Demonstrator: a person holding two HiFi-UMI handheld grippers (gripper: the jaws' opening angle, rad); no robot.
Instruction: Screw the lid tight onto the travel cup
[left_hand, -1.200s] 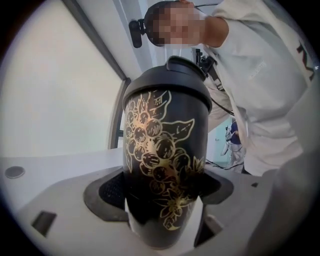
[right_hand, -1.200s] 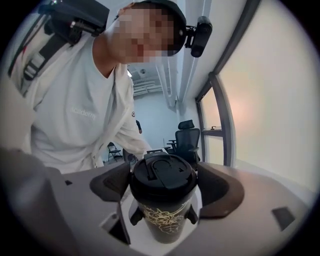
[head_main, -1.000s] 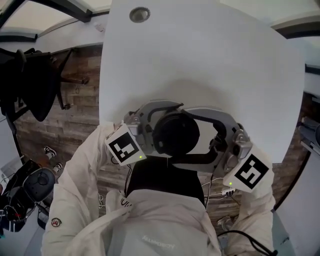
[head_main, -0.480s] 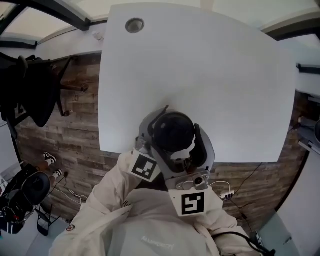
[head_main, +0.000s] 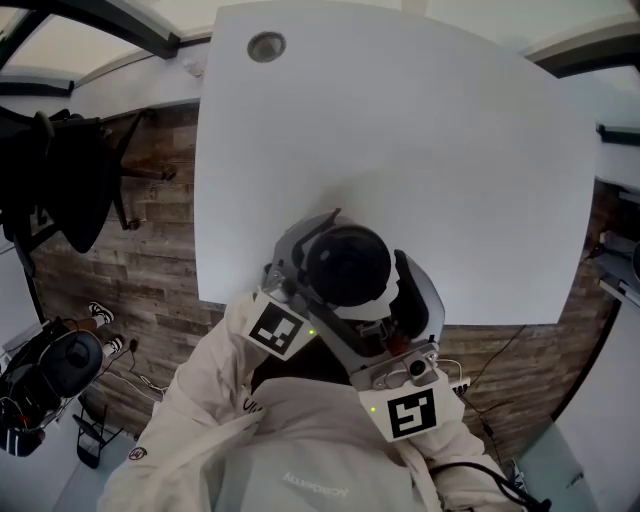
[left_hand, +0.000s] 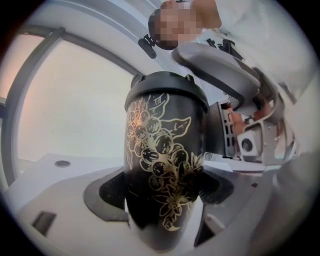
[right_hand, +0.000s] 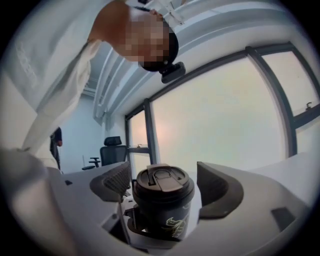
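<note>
A black travel cup with a gold flower print (left_hand: 162, 165) stands upright in the air over the table's near edge, its black lid (head_main: 348, 265) on top. My left gripper (left_hand: 164, 191) is shut on the cup's lower body, one pad on each side. My right gripper (right_hand: 165, 186) comes in level from the near side, and its notched pads (right_hand: 118, 181) sit tight against the lid (right_hand: 162, 184). In the head view the left marker cube (head_main: 279, 330) is at the cup's lower left and the right marker cube (head_main: 411, 414) at its lower right.
The white table (head_main: 400, 130) reaches away from me, with a round cable hole (head_main: 266, 46) at its far left corner. A black office chair (head_main: 60, 180) stands on the wooden floor (head_main: 150, 270) to the left. Cables (head_main: 452, 380) hang below the table's near edge.
My right gripper has swung from the cup's right side round to the near side, clockwise seen from above. The left gripper turned a little the other way. The cup stayed between both.
</note>
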